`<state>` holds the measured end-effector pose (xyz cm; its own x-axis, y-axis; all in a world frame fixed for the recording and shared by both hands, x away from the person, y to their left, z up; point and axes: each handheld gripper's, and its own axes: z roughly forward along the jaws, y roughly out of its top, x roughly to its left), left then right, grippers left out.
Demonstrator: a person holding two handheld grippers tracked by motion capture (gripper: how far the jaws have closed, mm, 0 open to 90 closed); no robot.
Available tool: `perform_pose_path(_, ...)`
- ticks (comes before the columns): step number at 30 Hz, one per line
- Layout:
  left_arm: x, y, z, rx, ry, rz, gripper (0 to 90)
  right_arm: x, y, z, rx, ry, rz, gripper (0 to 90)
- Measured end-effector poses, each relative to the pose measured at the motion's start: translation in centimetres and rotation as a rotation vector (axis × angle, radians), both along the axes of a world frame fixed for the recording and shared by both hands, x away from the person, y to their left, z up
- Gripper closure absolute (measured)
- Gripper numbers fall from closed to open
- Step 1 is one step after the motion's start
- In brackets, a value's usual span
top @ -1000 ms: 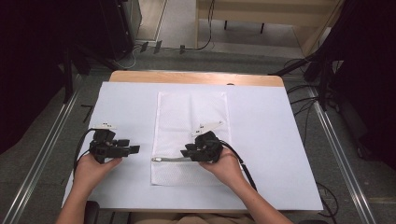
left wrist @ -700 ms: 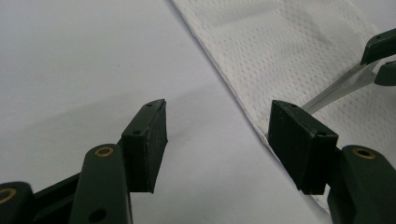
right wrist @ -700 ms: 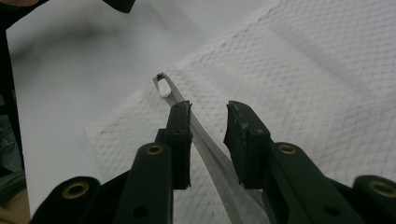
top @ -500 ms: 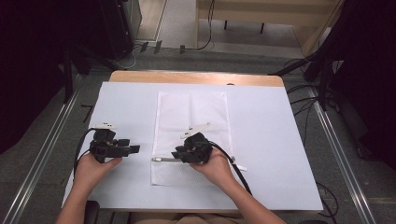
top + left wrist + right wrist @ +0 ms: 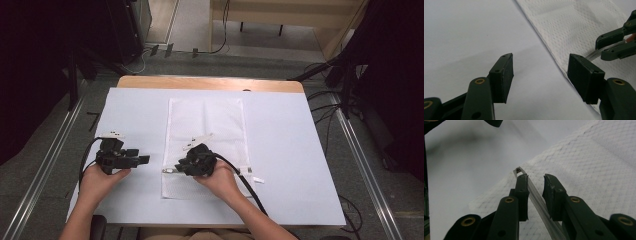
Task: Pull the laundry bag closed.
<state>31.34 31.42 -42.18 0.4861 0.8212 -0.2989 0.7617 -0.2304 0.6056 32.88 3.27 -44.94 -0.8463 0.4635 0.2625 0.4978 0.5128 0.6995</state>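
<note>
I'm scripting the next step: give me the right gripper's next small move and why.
Probably finish closing the right gripper: its jaws have just been closing around the clear strip on the white mesh bag, with a gap left beside one pad.

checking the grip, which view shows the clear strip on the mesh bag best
The right gripper view: the clear strip runs between the right claw pads, close up. The high view shows it as a thin sliver beside the claw; the left gripper view catches a short piece.

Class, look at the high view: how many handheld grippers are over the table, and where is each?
2. The left gripper sits on the white table cover, left of the mesh bag. The right gripper is over the bag's near left part, at its zipper strip.
</note>
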Motion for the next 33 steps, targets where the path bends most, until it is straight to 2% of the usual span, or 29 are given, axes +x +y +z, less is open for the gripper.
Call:
perform_pose_path(5,0.0,0.1,0.0,0.004,-0.002,0.0,38.3,0.0,0.6,-0.2,0.0,-0.001,0.012,77.3)
perform_pose_path(8,0.0,0.0,0.0,0.002,-0.001,0.001,38.4,0.0,1.0,-0.4,0.004,0.019,0.015,77.3)
perform_pose_path(18,0.0,0.0,0.0,0.004,0.0,0.001,38.4,0.1,2.3,-1.3,0.01,0.041,0.021,78.3)
perform_pose_path(24,0.0,0.0,0.0,0.006,0.001,-0.001,38.4,0.1,2.9,-1.5,0.007,0.037,0.039,80.2)
perform_pose_path(29,0.0,0.0,0.0,0.005,0.001,-0.001,38.4,0.2,3.2,-1.8,0.008,0.059,0.04,81.3)
perform_pose_path(33,0.0,0.0,0.0,0.003,0.001,0.001,38.5,0.1,3.5,-1.9,0.002,0.046,0.049,81.6)
